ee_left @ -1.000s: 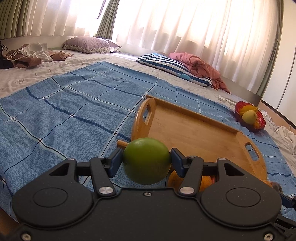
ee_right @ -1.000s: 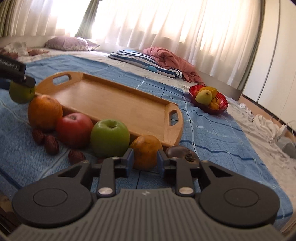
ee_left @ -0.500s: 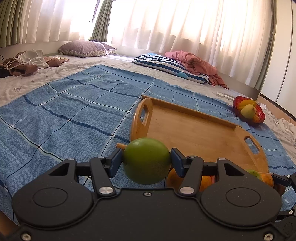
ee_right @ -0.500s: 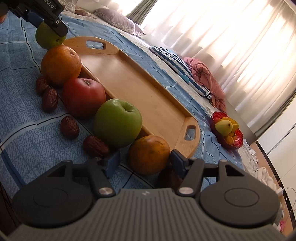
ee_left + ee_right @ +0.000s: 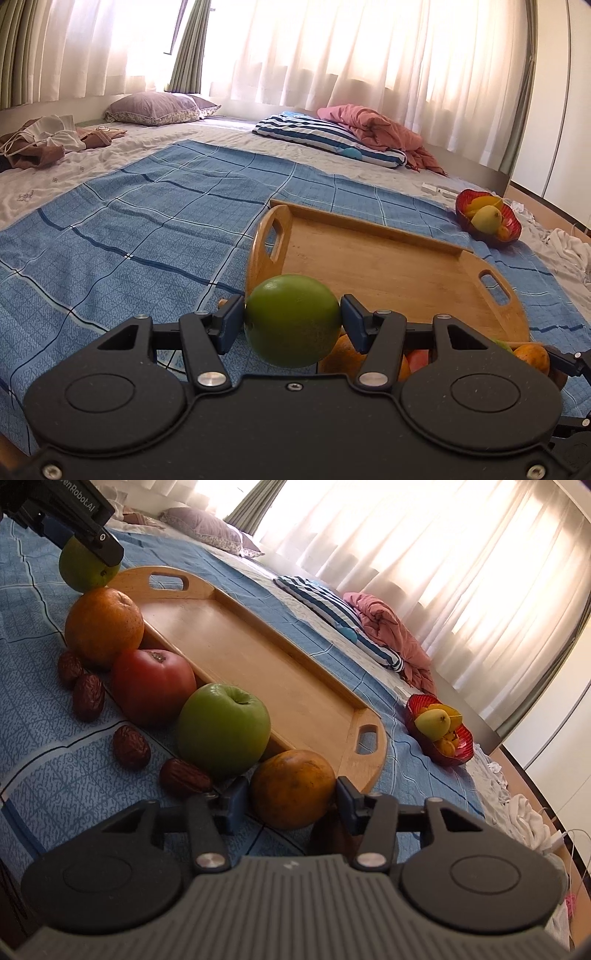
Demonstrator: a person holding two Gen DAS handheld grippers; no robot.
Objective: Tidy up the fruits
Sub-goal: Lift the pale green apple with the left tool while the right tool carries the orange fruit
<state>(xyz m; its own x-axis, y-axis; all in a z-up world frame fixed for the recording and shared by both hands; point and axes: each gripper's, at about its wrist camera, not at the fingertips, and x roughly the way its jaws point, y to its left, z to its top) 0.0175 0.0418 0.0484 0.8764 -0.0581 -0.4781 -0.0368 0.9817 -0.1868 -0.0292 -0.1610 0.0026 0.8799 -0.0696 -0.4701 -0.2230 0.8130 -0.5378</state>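
My left gripper [image 5: 292,319] is shut on a round green fruit [image 5: 291,326] and holds it just off the near-left corner of the wooden tray [image 5: 369,266]. The right wrist view shows that fruit [image 5: 79,574] at top left. My right gripper [image 5: 288,797] has an orange [image 5: 293,794] between its jaws, which are closing. The pads meet both sides of the orange, which rests on the blue cloth. Along the tray's [image 5: 258,664] near rim lie a green apple [image 5: 223,731], a red fruit [image 5: 153,686], a second orange [image 5: 103,627] and several dates [image 5: 88,698].
A red bowl [image 5: 487,221] of yellow fruit stands on the bedding past the tray's far end. Beyond the blue checked cloth [image 5: 129,229] lie a striped pillow [image 5: 325,138], a pink blanket [image 5: 376,129] and a grey pillow [image 5: 155,109]. Curtained windows close off the back.
The right gripper rolled, so its view tilted. Its jaws opened wide around the orange, then closed in on it. The left gripper kept its hold on the green fruit.
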